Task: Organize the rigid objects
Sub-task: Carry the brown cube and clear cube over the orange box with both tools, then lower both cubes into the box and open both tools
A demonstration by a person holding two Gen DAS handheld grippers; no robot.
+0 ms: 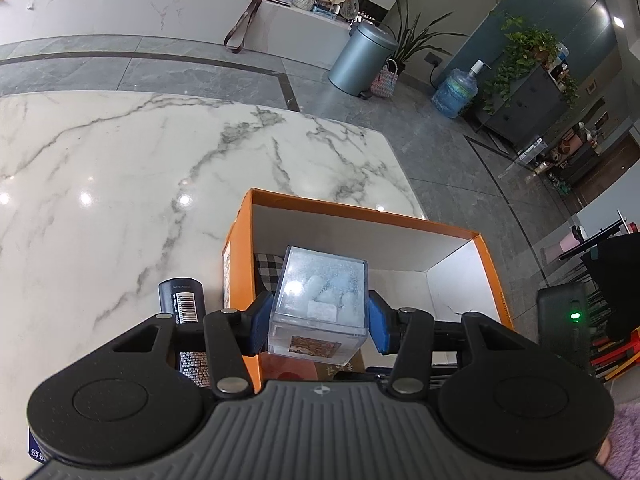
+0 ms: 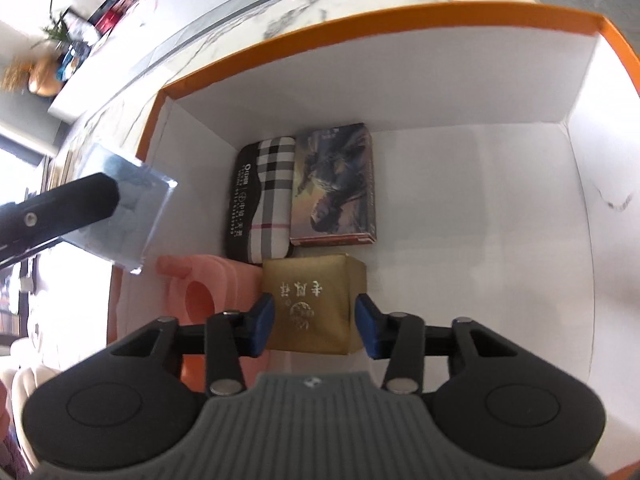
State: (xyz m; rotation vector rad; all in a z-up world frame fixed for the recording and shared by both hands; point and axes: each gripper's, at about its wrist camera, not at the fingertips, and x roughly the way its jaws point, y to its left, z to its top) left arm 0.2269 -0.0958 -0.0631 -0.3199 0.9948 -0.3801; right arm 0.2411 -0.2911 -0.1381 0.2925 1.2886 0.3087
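glossy marble table (image 1: 120, 168), clear plastic cube (image 1: 320, 296)

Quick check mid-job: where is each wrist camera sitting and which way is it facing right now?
Left wrist: on the left hand-held gripper, looking down and forward over the orange box and marble table; its pads clamp a clear plastic cube; a purple sleeve shows.
Right wrist: on the right hand-held gripper, looking steeply down into the box, its pads either side of a gold box.
Shared: the orange box, the cube and the checked case.
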